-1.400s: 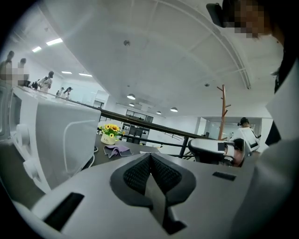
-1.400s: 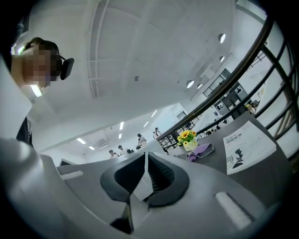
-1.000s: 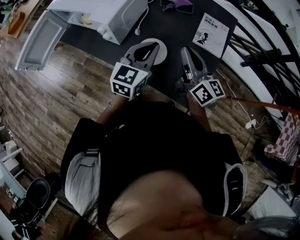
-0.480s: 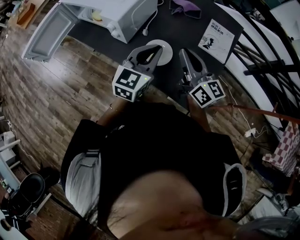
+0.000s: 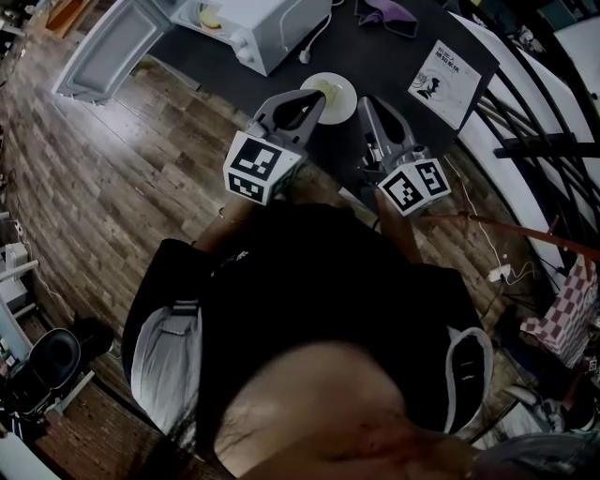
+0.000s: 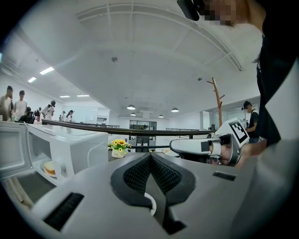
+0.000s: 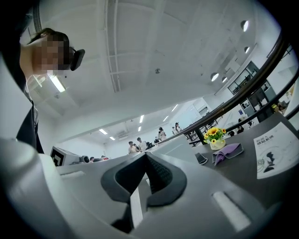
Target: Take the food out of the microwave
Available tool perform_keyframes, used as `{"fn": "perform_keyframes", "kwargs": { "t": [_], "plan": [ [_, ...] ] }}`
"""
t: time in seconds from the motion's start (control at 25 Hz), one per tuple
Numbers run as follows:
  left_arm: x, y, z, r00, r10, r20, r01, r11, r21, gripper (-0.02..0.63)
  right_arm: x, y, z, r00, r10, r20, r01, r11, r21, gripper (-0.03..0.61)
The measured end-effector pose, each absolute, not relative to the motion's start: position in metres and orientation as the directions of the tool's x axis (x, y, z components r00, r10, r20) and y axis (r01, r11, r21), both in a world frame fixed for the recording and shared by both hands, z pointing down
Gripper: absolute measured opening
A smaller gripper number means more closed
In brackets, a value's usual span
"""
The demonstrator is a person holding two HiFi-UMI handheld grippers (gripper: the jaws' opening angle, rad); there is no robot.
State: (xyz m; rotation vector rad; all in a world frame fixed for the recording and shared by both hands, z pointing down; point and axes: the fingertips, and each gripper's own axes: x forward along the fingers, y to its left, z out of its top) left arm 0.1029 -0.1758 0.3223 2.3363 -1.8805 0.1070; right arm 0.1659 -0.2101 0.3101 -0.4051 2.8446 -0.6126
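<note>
Left claw (image 6: 150,158): jaws pressed together, nothing between. Right claw (image 7: 145,158): jaws pressed together, nothing between. Both side by side above the desk (image 5: 375,54) edge, near white plate (image 5: 339,94). Food (image 6: 49,167): inside microwave (image 5: 281,28), door (image 5: 108,47) open.

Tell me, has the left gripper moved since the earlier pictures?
Yes: against the white plate, the left gripper has shifted left, toward the open microwave.

The white microwave (image 5: 281,28) stands at the far left of the dark table (image 5: 394,70). Its door (image 5: 108,47) hangs wide open to the left. The food (image 6: 49,168) lies flat inside, small and round, yellow-brown on top.
</note>
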Motion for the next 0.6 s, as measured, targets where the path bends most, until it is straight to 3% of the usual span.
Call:
{"fn": "perform_keyframes", "kwargs": {
  "t": [0.6],
  "plan": [
    [0.068,-0.125,0.316,0.040,-0.993,0.107,-0.997,-0.032,0.074,0.008,0.123,-0.176,0.310,-0.979,-0.135,-0.152,-0.055,0.896,-0.440,0.000]
  ]
}}
